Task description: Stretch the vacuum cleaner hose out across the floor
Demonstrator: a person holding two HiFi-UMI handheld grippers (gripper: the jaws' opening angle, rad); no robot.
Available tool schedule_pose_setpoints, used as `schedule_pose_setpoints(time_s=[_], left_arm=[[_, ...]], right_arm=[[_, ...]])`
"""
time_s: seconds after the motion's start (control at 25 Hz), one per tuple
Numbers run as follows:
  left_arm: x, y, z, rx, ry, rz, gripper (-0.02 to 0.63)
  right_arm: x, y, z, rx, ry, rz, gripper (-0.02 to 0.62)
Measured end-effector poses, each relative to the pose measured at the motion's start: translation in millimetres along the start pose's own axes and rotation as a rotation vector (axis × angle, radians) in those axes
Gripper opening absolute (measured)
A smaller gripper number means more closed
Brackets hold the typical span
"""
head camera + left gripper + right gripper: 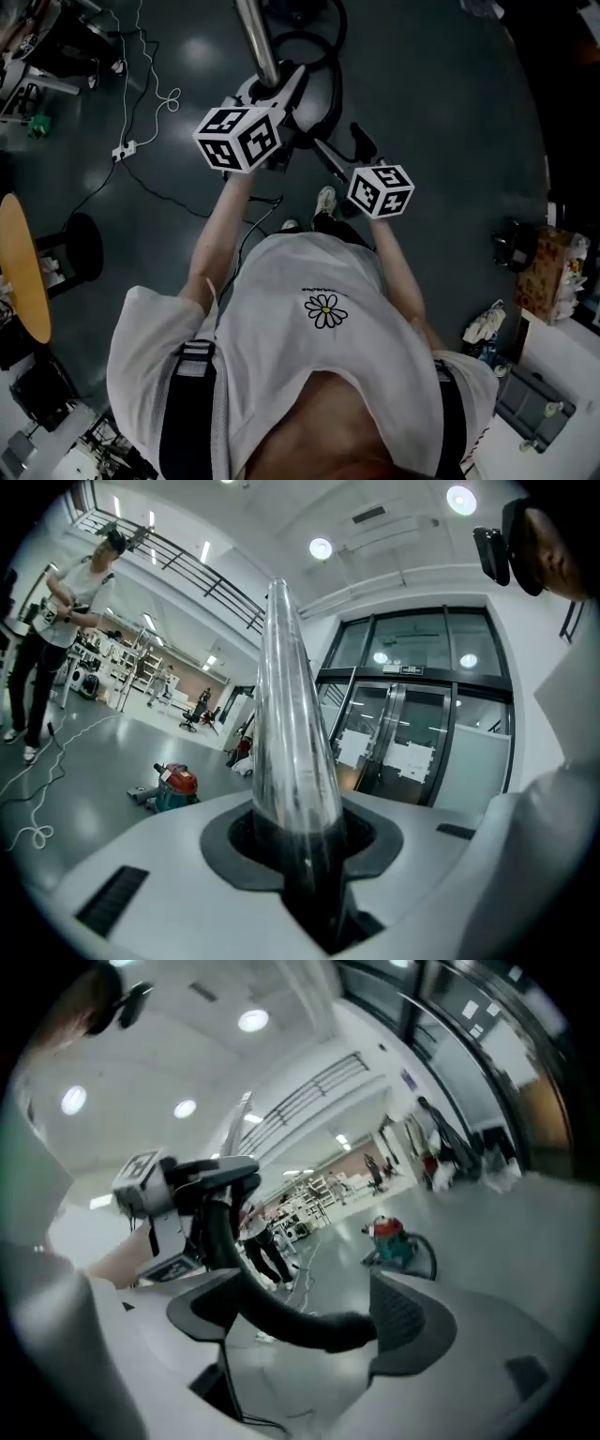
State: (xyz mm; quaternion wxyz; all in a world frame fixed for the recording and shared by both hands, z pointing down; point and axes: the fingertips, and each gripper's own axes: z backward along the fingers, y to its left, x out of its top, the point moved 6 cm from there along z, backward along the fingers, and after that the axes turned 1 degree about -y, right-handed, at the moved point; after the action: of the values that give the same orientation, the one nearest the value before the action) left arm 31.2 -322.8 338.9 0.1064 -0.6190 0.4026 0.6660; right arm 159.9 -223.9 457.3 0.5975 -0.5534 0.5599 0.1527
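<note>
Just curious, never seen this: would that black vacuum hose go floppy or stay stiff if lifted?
Likely floppy: the hose lies in loose loops on the floor. Somewhat springy too, perhaps: beside the vacuum cleaner a loop stands arched.

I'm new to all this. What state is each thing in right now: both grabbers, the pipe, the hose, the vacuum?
left gripper: shut on the metal tube.
metal tube: clamped, sticking out past the jaws.
right gripper: open, the black hose between its jaws.
black hose: curved, not stretched out.
vacuum cleaner: sitting on the floor, some way off.
</note>
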Motion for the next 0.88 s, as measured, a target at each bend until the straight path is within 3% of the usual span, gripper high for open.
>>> schedule_pose_setpoints(time_s=[0.2,0.4,0.52,0.6,0.76,0.84,0.88], left_arm=[[-10.9,-9.4,62.0,-0.043,-0.033,-0.006,0.112],[-18.1,-31.4,114.0,-0.073,-0.093,-0.032,0.112],[-19.2,-38.7,134.6,-0.087,-0.106,-0.009,0.112],[-19.7,-40.7,144.6,-0.098,-0.095,0.001,0.109],[-28.3,-42.7,155.5,-0.114,-0.051,-0.008,0.109],[-33.5,-45.8,155.0,-0.122,-0.027,-0.025,0.109],[-35.6,-48.2,153.4,-0.132,-0.015,-0.041,0.109]], right_arm=[[-77.7,13.6,9.9,0.074,-0.077,-0.687,0.436],[-150.9,53.0,5.5,0.205,-0.218,-1.266,0.436],[-173.0,85.1,0.6,0.304,-0.363,-1.57,0.436],[-171.6,97.6,-3.7,0.351,-0.425,-1.642,0.436],[-147.5,103.3,-14.4,0.458,-0.476,-1.646,0.434],[-140.1,100.7,-18.3,0.44,-0.491,-1.686,0.431],[-140.3,98.2,-18.7,0.405,-0.489,-1.699,0.369]])
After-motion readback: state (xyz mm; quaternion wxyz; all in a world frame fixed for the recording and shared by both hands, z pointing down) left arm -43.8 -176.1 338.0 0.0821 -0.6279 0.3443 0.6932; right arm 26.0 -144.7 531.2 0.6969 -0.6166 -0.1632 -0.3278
